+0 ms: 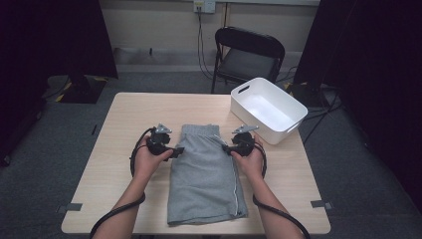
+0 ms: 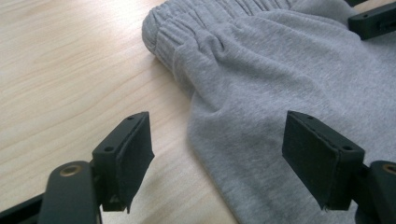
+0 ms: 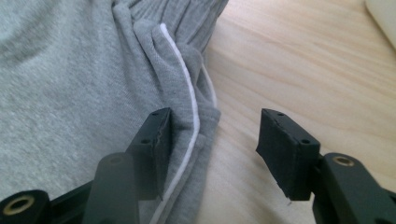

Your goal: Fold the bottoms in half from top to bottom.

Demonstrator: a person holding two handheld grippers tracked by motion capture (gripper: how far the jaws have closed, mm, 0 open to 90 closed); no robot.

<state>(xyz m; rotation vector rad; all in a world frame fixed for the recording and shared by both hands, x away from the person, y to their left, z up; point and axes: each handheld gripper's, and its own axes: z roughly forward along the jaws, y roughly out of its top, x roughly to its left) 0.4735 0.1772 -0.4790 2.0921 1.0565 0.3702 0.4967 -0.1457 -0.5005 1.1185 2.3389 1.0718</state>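
Both grippers, left gripper [image 1: 176, 150] and right gripper [image 1: 225, 147], are straddling opposite side hems of the grey shorts [image 1: 205, 174] lying mid-table [image 1: 129, 114], fingers gaping, gripping nothing; one-layer pinches risk unfolding them.

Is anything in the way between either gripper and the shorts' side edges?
Nothing visible. The left gripper straddles one edge of the grey shorts with open jaws, and the right gripper straddles the white-piped edge. Only bare table lies beside the cloth.
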